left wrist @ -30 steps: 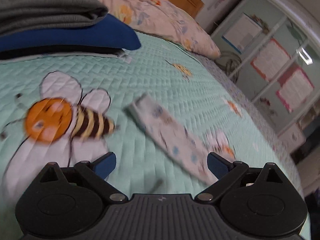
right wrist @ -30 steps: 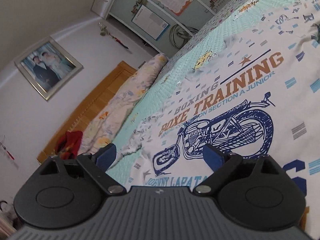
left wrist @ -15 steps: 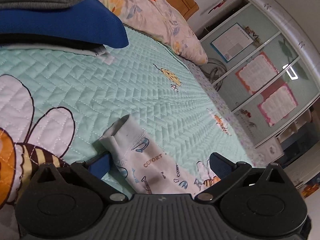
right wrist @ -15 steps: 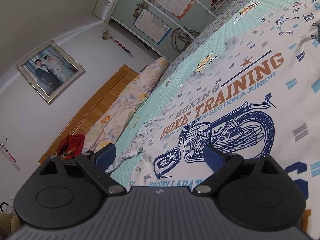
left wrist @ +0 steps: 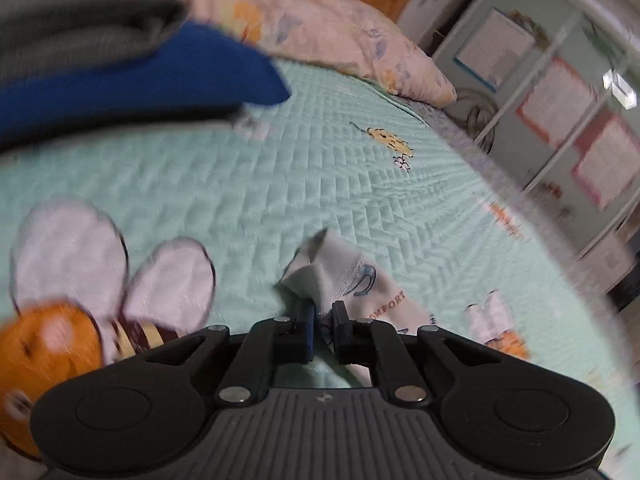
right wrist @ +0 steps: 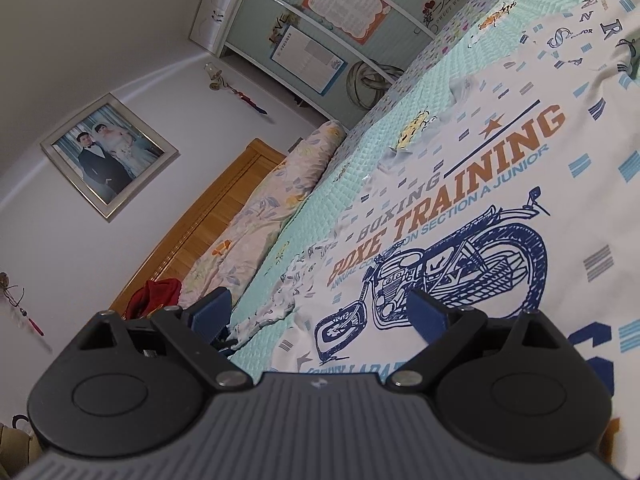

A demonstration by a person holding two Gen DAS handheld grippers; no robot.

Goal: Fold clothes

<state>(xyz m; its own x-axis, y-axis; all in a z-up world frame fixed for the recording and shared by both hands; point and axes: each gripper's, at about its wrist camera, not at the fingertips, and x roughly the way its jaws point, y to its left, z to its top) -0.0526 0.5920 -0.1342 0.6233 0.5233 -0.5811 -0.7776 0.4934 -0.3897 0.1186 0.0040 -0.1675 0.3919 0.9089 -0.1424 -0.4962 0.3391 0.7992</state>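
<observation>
A white shirt (right wrist: 500,216) lies spread out flat on the bed, front side up. It has a big blue motorbike drawn on it, orange words that say "BOXE TRAINING", and lots of little blue and grey stripes all over. Its far edge is a bit crumpled. One sleeve (left wrist: 352,284) of the shirt sticks out to the side. The sleeve is white too, with small blue pictures and an orange word on it. The end of the sleeve has a stitched hem and is bunched up and lifted a little off the bed, not lying flat.
</observation>
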